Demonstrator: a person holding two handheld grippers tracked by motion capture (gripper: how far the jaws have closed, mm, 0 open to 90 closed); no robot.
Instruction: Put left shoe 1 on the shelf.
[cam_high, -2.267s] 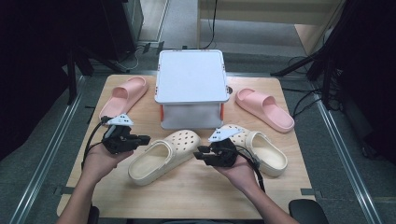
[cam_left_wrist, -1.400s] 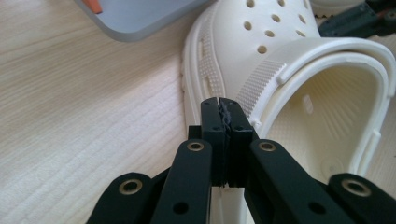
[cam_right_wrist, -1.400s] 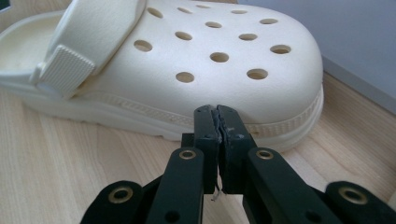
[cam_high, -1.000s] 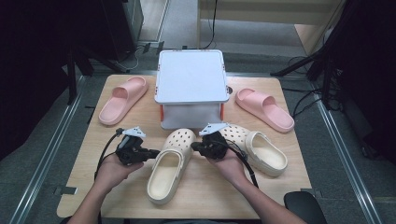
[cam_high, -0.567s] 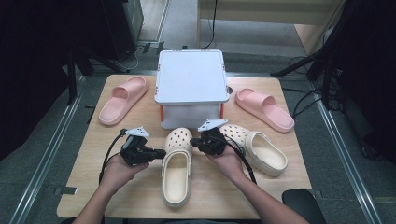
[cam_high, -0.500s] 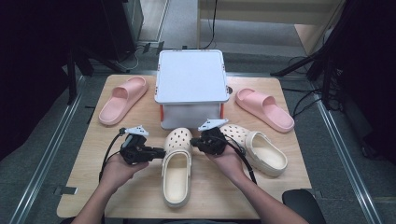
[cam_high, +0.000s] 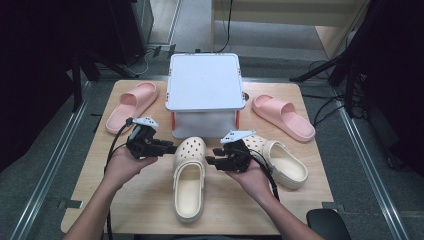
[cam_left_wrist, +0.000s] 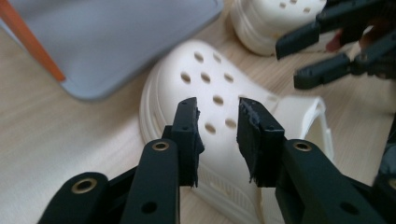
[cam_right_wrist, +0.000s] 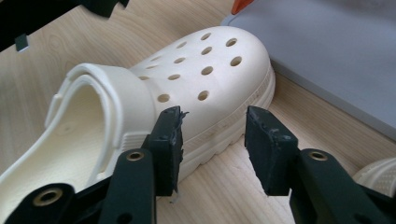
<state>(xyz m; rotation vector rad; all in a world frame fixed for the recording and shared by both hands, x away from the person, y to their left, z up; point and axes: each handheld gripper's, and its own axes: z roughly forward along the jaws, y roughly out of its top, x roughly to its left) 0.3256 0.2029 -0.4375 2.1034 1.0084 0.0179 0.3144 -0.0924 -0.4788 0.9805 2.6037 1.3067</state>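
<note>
A cream clog (cam_high: 189, 175) lies in the middle of the wooden table, toe toward the box and heel toward the person. My left gripper (cam_high: 169, 148) stands open at the left side of its toe, and in the left gripper view the perforated toe (cam_left_wrist: 210, 88) lies just beyond the left gripper (cam_left_wrist: 217, 135). My right gripper (cam_high: 211, 156) is open at the toe's right side. In the right gripper view the clog's sole edge (cam_right_wrist: 219, 135) runs behind the gap of the right gripper (cam_right_wrist: 212, 140). Nothing is clamped by either.
A second cream clog (cam_high: 279, 160) lies right of my right hand. A grey box with a white lid (cam_high: 205, 82) stands just beyond the toe. Pink slides lie at back left (cam_high: 131, 106) and back right (cam_high: 283, 116). Bare table (cam_high: 125, 200) spreads at front left.
The middle clog has swung from a slant to straight, heel toward the person. Both grippers came inward to flank its toe and have hardly moved in the last half second.
</note>
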